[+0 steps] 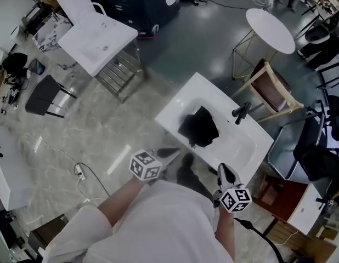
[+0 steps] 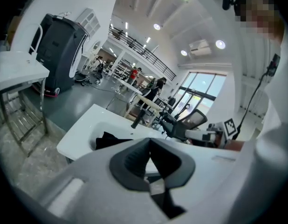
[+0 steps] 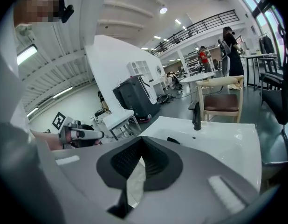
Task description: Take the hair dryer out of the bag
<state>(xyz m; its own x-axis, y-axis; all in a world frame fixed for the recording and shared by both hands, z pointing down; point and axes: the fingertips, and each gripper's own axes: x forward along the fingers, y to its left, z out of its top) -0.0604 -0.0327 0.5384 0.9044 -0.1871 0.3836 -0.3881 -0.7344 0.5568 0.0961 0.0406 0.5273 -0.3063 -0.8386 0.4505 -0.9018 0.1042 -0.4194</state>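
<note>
Looking down on a white rectangular desk with a sunken basin (image 1: 179,106), set at an angle on a pale marble-look floor (image 1: 92,130). Got a crumpled black fabric bag (image 1: 198,127) lying in the basin toward its left end, with a slim black tap (image 1: 241,113) standing on the far rim. Can't make out the hair dryer in any view, so can't say whether it's inside that bag.

Holding the left tool (image 1: 174,153) pressed together on nothing, just short of the desk's near edge and apart from the bag. Same deal with the right tool (image 1: 221,169): closed up, empty, hovering by the desk's near corner without touching it. Checking the two gripper views, seeing the left tool's dark ribbed pads (image 2: 134,160) meet at the tip, and the right tool's ribbed pads (image 3: 127,160) too.

On the writing front, finding only black-and-white square marker patterns on the left grey cube (image 1: 145,165) and the right grey cube (image 1: 234,199). Can't read any brand or label elsewhere, all too small or blurred.

Also spotting a round white table (image 1: 271,29) and a wooden chair with a dark red seat (image 1: 271,89) beyond the desk.
</note>
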